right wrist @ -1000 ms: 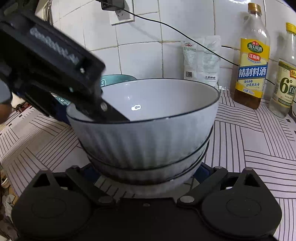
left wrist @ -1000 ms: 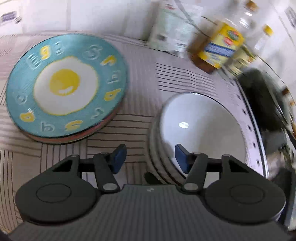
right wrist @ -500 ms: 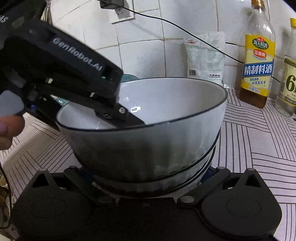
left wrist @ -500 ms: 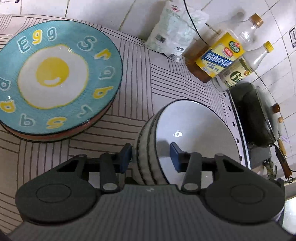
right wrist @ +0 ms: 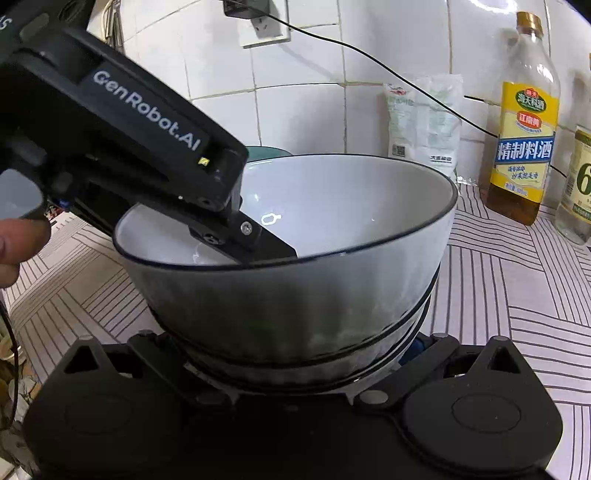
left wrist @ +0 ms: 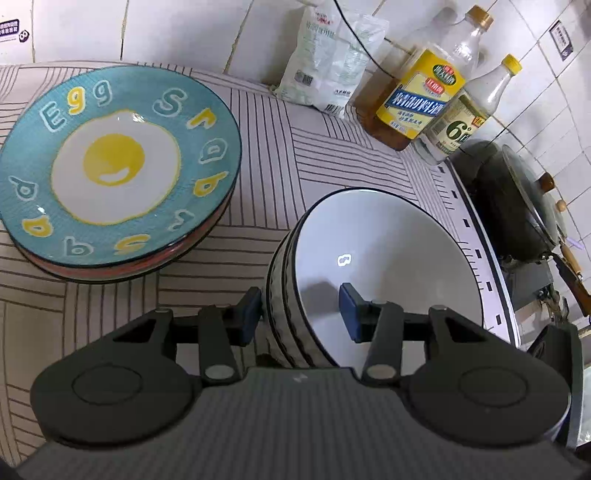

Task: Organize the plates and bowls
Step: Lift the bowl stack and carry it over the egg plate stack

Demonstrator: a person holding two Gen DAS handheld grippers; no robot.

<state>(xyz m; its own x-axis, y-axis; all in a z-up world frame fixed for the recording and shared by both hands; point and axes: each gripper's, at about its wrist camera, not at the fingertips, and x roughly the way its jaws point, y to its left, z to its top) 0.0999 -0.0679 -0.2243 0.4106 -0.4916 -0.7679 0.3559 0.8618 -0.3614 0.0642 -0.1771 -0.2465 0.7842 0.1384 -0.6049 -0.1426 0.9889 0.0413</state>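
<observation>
A stack of white ribbed bowls with black rims [left wrist: 388, 254] stands on the striped counter; it fills the right wrist view [right wrist: 295, 280]. My left gripper [left wrist: 301, 314] is open and straddles the stack's near wall, one blue pad outside, one inside the top bowl. It shows from the side in the right wrist view [right wrist: 258, 243]. My right gripper [right wrist: 295, 354] sits wide around the base of the stack; its fingertips are hidden behind the bowls. A teal "Eggs" plate [left wrist: 114, 166] lies on a stack of plates at the left.
Two bottles [left wrist: 424, 92] and a white bag [left wrist: 328, 62] stand against the tiled wall. A dark pan [left wrist: 517, 206] sits on the stove at the right. A power cord runs from a wall socket [right wrist: 262, 26].
My left gripper has moved down and in over the bowl rim, so one finger now reaches deeper into the top bowl. The right gripper has stayed at the stack's base.
</observation>
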